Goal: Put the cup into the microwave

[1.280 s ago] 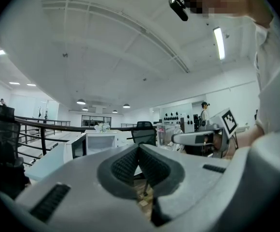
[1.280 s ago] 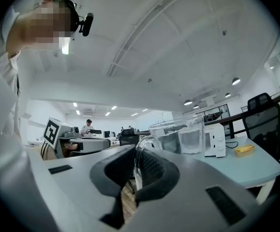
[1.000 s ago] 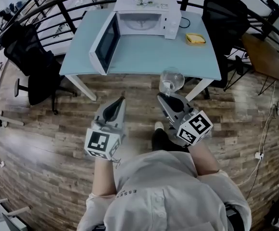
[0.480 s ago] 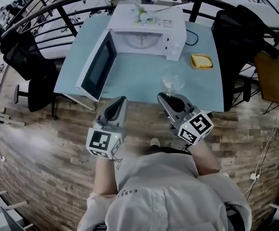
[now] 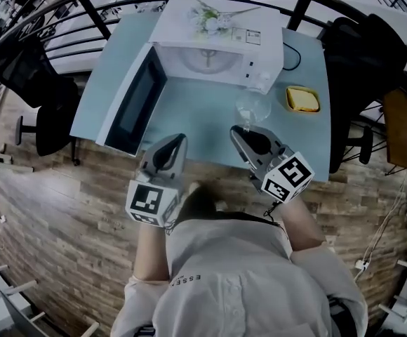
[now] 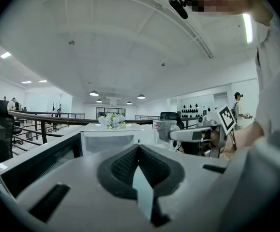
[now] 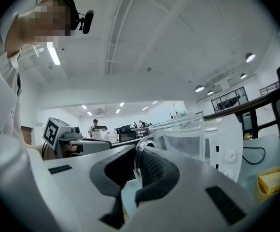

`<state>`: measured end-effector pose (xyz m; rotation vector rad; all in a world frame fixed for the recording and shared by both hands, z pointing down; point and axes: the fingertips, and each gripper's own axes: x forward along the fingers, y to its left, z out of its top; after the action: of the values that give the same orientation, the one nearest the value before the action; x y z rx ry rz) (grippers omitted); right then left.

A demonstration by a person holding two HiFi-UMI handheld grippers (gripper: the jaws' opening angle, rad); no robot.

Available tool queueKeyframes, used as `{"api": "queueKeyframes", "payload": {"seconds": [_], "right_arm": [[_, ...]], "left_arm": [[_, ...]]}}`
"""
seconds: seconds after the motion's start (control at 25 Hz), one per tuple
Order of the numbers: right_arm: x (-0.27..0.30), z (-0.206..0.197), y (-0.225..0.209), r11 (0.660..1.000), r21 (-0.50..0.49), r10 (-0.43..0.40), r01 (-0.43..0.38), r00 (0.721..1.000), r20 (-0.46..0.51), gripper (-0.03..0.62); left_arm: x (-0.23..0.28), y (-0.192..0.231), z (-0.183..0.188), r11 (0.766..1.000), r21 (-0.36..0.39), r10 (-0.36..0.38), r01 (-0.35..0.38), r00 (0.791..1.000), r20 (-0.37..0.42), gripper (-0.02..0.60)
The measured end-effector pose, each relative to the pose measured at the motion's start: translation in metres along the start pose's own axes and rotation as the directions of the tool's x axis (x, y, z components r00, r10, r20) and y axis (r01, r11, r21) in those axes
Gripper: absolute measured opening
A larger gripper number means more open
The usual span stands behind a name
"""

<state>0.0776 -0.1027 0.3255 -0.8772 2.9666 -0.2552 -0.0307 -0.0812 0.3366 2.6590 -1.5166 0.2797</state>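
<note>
forearms reach out side by side from the lower middle of the head view, pointing up-frame over the near edge of the tabletop (image 5: 202, 121). left tongs (image 5: 179, 140) are pressed together on nothing. right tongs (image 5: 238, 131) pinch the handle of the clear cup (image 5: 252, 107), held over the tabletop in front of the microwave (image 5: 217, 48), its door (image 5: 130, 100) swung open at left. only the right gripper view shows the handle's loop between the pads; the left gripper view shows the cup side-on.
</note>
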Motion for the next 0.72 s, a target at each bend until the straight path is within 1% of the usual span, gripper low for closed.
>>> {"api": "queueKeyframes", "payload": {"seconds": [0.24, 0.36, 0.56, 0.72], "right_arm": [[0.040, -0.011, -0.031, 0.999, 0.030, 0.026, -0.025, 0.999, -0.023, 0.025], [0.062, -0.018, -0.048, 0.998, 0.046, 0.031, -0.030, 0.999, -0.026, 0.025], [0.102, -0.035, -0.073, 0.999, 0.016, 0.044, -0.043, 0.998, -0.043, 0.025], [0.126, -0.051, -0.091, 0.998, 0.049, 0.048, -0.045, 0.997, -0.068, 0.025]], "left_arm": [[0.042, 0.031, -0.008, 0.999, 0.001, -0.032, 0.032, 0.999, -0.019, 0.000], [0.063, 0.049, -0.008, 0.999, 0.003, -0.051, 0.051, 0.999, -0.014, 0.000], [0.093, 0.083, -0.019, 0.998, -0.032, -0.061, 0.060, 0.998, -0.015, 0.000], [0.112, 0.097, -0.024, 0.995, -0.057, -0.088, 0.087, 0.996, -0.016, 0.000]]}}
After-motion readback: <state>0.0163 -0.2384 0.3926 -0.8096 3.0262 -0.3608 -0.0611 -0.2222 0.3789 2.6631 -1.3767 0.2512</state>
